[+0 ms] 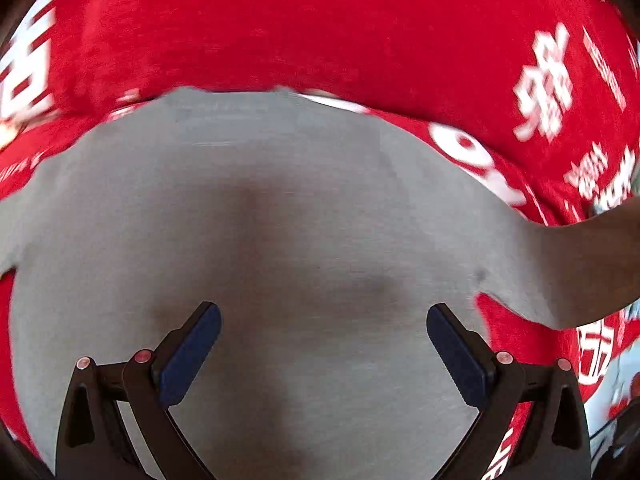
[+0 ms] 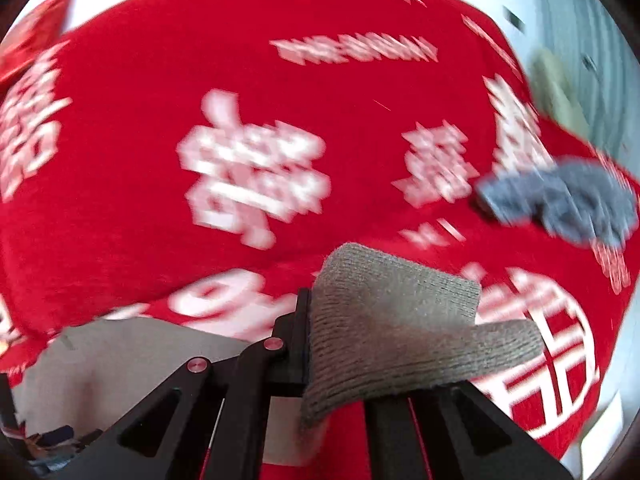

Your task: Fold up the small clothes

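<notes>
A grey garment (image 1: 304, 216) lies spread flat on a red cloth with white characters (image 1: 320, 28). My left gripper (image 1: 324, 332) hovers over the garment's middle, jaws wide open and empty. In the right wrist view my right gripper (image 2: 316, 320) is shut on a ribbed grey edge of the garment (image 2: 392, 328), which drapes over the right finger and hides it. More of the grey garment (image 2: 132, 352) shows at lower left. One part of the garment stretches off to the right (image 1: 592, 256) in the left wrist view.
A crumpled blue-grey piece of clothing (image 2: 560, 200) lies on the red cloth (image 2: 160, 120) at the right. A pale green item (image 2: 556, 88) sits beyond the cloth's far right edge, blurred. Pale floor or wall shows at the right (image 2: 600, 40).
</notes>
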`<move>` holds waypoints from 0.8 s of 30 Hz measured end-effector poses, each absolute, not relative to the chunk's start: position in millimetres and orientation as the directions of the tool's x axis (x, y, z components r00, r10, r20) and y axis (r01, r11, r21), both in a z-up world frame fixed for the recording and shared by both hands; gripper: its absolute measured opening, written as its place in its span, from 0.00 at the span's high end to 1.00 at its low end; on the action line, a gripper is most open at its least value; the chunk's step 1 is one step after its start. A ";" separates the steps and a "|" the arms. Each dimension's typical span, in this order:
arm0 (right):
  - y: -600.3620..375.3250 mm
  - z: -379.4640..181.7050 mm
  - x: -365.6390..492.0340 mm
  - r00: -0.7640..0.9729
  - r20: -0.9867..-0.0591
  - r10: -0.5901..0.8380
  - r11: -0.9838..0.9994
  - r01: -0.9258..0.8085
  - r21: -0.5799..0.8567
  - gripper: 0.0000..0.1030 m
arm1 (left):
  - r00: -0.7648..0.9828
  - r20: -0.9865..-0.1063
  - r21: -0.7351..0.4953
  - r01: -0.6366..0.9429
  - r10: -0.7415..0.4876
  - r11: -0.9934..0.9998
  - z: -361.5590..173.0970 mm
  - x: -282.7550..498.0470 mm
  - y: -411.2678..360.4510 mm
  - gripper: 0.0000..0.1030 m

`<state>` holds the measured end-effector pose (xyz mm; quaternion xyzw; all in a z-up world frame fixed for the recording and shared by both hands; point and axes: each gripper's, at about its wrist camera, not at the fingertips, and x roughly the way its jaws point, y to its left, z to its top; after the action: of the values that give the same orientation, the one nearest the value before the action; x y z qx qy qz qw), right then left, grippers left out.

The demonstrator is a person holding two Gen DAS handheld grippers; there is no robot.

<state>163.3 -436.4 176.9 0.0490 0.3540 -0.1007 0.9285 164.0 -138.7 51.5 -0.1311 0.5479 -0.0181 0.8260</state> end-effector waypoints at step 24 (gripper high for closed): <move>2.6 14.7 174.3 0.490 -0.872 -0.024 0.885 -0.396 -0.246 0.92 | 0.479 -0.870 -0.373 -0.481 -0.119 0.793 1.6 40.0 143.3 0.00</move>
<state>174.3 2.6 14.7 -0.2128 0.4928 0.1111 0.8364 40.0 143.3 1.6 -0.3011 0.4978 0.1123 0.8056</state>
